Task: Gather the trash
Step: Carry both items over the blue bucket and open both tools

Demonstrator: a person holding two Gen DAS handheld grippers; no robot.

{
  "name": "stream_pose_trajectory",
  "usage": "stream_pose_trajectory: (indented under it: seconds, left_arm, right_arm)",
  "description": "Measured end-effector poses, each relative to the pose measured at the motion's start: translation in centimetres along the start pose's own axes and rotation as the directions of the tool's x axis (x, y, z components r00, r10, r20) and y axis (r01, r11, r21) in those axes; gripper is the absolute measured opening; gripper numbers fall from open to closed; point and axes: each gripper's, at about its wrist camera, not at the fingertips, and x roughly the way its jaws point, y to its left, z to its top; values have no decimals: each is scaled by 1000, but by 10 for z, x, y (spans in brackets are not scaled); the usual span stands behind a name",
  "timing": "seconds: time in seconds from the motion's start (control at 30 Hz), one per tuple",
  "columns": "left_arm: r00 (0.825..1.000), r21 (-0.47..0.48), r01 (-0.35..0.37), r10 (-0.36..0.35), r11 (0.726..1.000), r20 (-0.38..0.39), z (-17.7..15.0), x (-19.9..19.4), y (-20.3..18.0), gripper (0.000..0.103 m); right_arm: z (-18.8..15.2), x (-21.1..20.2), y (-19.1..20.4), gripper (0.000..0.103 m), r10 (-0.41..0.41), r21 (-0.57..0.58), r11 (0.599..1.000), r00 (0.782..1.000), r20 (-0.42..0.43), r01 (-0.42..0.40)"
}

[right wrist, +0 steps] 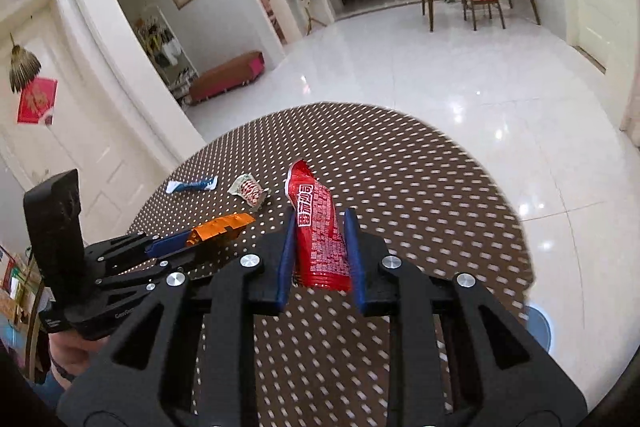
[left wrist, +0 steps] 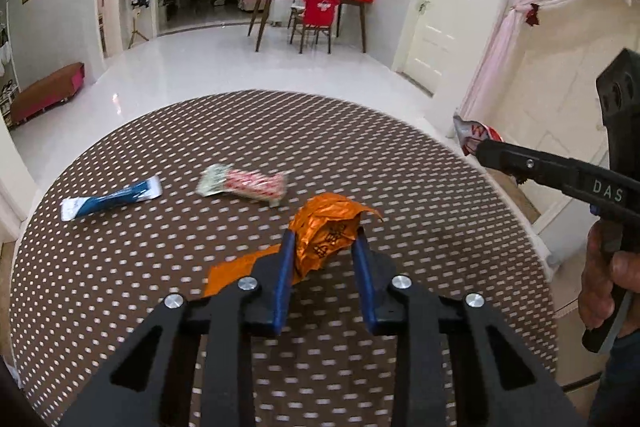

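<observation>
My left gripper (left wrist: 324, 241) is shut on a crumpled orange wrapper (left wrist: 326, 229), just above the round brown dotted table (left wrist: 160, 307); it also shows in the right wrist view (right wrist: 220, 229). My right gripper (right wrist: 318, 219) is shut on a red printed wrapper (right wrist: 318, 231), held above the table (right wrist: 420, 211); its red and silver end shows in the left wrist view (left wrist: 474, 135). A blue and white wrapper (left wrist: 110, 201) and a red, white and green wrapper (left wrist: 244, 183) lie flat further back on the table.
The table edge drops to a glossy white floor (right wrist: 400, 67). A blue bin (right wrist: 538, 327) peeks from under the table at the right. A brown bench (left wrist: 48, 91) stands at the far left, a dining table and chair (left wrist: 316, 15) at the back.
</observation>
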Motion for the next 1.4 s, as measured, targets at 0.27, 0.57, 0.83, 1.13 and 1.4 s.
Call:
stream_pose_trajectory:
  seconds: [0.27, 0.57, 0.83, 1.13, 1.4]
  left_arm:
    - [988, 35, 145, -147, 989, 52, 18, -6, -80, 27]
    - [941, 90, 330, -335, 940, 47, 33, 6, -198, 27]
    - [913, 98, 406, -399, 909, -83, 24, 63, -274, 27]
    - [903, 93, 372, -337, 924, -269, 10, 138, -295, 27]
    - [884, 118, 306, -236, 945, -403, 9, 183, -300, 73]
  right_arm:
    - [-8, -87, -51, 24, -49, 63, 997, 992, 115, 42]
    - [-32, -167, -141, 24, -192, 229, 962, 965, 177, 150]
    - [-67, -192, -210, 24, -274, 350, 912, 952, 137, 213]
    - [-110, -148, -270, 24, -244, 479, 851, 970, -5, 217]
    - [-135, -121, -301, 64, -200, 584, 784, 976, -82, 210]
